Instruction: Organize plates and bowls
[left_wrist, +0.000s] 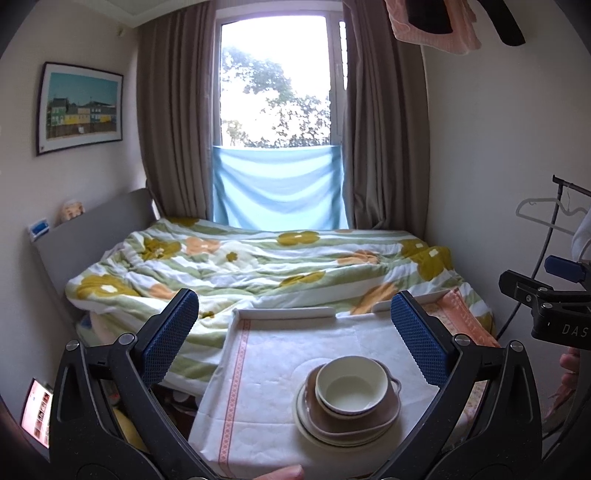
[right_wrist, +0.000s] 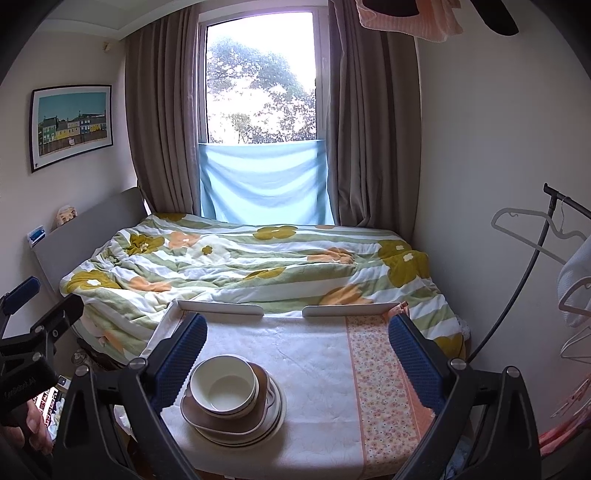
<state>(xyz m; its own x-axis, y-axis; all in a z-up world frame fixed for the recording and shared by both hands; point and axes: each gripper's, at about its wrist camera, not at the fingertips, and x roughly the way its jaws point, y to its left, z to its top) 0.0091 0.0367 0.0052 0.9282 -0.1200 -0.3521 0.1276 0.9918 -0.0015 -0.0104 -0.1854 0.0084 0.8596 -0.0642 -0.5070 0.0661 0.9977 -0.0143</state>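
One stack of dishes stands on the cloth-covered table (left_wrist: 266, 369): cream bowls (left_wrist: 351, 387) nested on a brown squarish dish (left_wrist: 380, 415), over cream plates (left_wrist: 314, 432). In the right wrist view the same bowls (right_wrist: 223, 387), brown dish (right_wrist: 207, 415) and plates (right_wrist: 275, 413) sit at the lower left. My left gripper (left_wrist: 293, 328) is open and held above the table, with the stack below and between its blue-padded fingers (left_wrist: 168, 336). My right gripper (right_wrist: 295, 345) is open too, to the right of the stack, its left finger (right_wrist: 181, 354) overlapping the bowls' edge in view. Neither holds anything.
Beyond the table (right_wrist: 314, 369) lies a bed with a flowered quilt (right_wrist: 240, 258) under a curtained window (right_wrist: 258, 81). White rails (right_wrist: 218, 308) edge the table's far side. A clothes rack with hangers (right_wrist: 535, 229) stands at right. A lit screen (left_wrist: 37, 410) sits low on the left.
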